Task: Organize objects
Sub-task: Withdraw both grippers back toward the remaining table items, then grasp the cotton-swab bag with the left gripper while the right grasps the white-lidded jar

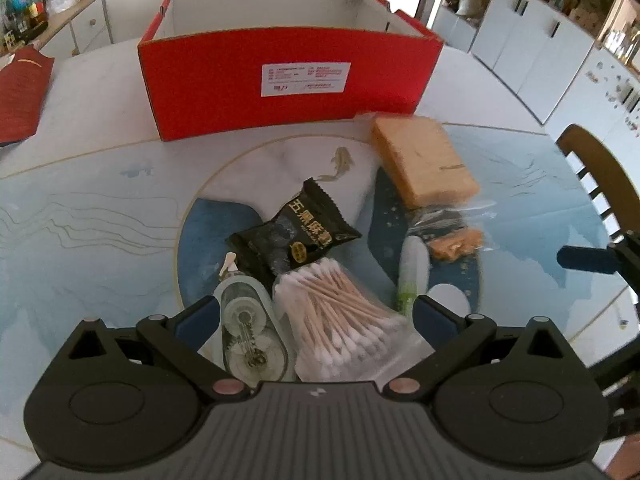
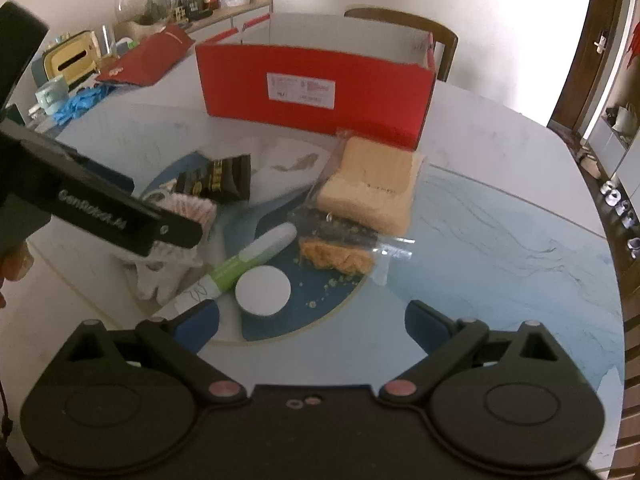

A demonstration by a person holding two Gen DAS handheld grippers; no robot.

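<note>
Red cardboard makes the big box [image 1: 288, 84] at the far side of your table [image 1: 92, 216], and it stands open at the top with a white label on its near wall. The things you are sorting lie in a little heap in front of it. In your left camera, the left gripper [image 1: 316, 314] hangs over the heap with its two blue fingers [image 1: 198, 318] spread wide, and nothing is pinched. Between those fingers you see a clear bag of cotton swabs [image 1: 340, 312] and, just beside it on the left, a correction tape [image 1: 250, 332]. A black snack packet [image 1: 296, 232] lies just past them, touching the swab bag. On the right of the swabs is a green and white pen [image 1: 412, 272], with a white round lid [image 2: 263, 290] near its tip. A tan sponge block in clear wrap [image 1: 424, 160] lies close to the box's right corner, and an orange snack in a clear bag [image 1: 456, 242] lies at its near end. In your right camera, the right gripper [image 2: 312, 322] also has its fingers spread wide and holds nothing; the white round lid sits just ahead of them. A wooden chair [image 2: 404, 24] stands behind the box.
</note>
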